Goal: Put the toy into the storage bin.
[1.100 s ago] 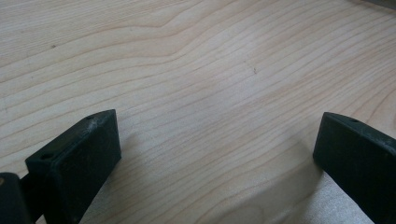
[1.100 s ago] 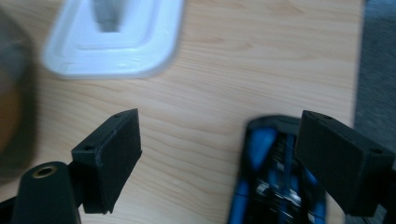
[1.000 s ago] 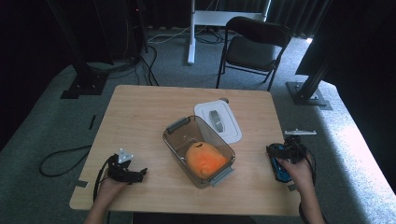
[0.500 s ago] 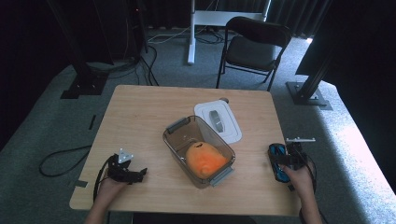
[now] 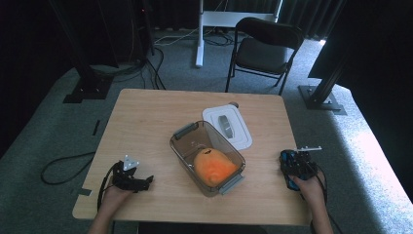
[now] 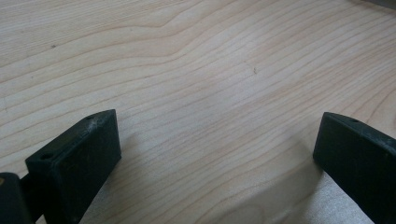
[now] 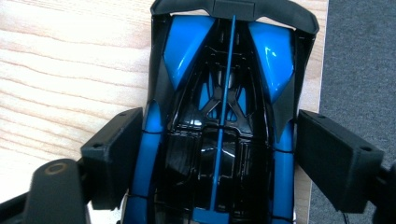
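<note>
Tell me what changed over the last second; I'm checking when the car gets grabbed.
The right gripper came down over the blue car at the table's right edge, its jaws just closing with the car between them; whether the pads press yet I cannot tell. The left gripper stayed open, and the box, orange toy and lid stayed put.

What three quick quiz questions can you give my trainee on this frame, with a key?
1. Which toy lies between the jaws of the right gripper?
2. True or false: the white lid sits on the clear container.
3. What lies between the jaws of the left gripper: A) orange plush toy, B) nothing, bare wooden table, C) the lid?

Key: 1. The blue and black toy car, at the table's edge. 2. False; it lies beside it. 3. B.
</note>
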`<state>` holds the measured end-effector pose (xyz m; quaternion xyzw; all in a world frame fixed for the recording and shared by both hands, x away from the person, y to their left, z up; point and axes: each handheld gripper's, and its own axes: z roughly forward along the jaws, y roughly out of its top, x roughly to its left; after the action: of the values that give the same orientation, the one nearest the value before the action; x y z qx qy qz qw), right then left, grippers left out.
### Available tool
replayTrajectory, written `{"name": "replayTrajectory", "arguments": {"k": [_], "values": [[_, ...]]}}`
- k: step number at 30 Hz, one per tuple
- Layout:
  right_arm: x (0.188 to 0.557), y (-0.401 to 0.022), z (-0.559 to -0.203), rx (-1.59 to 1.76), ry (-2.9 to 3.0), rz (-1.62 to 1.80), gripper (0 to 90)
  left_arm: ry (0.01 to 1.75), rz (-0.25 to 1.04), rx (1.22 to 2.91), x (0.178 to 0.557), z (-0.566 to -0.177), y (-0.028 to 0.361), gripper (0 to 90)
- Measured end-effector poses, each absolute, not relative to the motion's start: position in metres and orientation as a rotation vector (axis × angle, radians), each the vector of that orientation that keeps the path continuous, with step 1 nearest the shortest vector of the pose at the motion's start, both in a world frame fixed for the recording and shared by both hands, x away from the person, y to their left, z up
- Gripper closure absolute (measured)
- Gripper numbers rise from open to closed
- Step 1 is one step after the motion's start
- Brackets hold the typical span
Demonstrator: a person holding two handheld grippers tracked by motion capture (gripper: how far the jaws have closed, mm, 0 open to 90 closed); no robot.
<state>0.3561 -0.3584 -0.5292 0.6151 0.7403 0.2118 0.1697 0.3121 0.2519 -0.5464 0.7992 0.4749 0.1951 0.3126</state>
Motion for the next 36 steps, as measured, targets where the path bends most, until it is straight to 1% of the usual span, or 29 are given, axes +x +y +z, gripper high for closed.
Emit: {"name": "replayTrajectory", "arguments": {"k": [2, 8, 25, 36], "values": [[0.355, -0.358, -0.529, 1.742, 2.098, 0.61, 21.3, 1.254, 0.515, 2.108, 0.312, -0.546, 0.252, 1.2], [0.354, -0.355, -0.529, 1.747, 2.074, 0.617, 25.1, 1.255, 0.515, 2.107, 0.312, -0.546, 0.252, 1.2], [0.358, -0.355, -0.526, 1.733, 2.096, 0.616, 25.6, 1.256, 0.515, 2.107, 0.312, -0.546, 0.252, 1.2], [0.357, -0.348, -0.504, 1.676, 2.117, 0.658, 26.3, 1.256, 0.516, 2.107, 0.312, -0.546, 0.252, 1.2]]}}
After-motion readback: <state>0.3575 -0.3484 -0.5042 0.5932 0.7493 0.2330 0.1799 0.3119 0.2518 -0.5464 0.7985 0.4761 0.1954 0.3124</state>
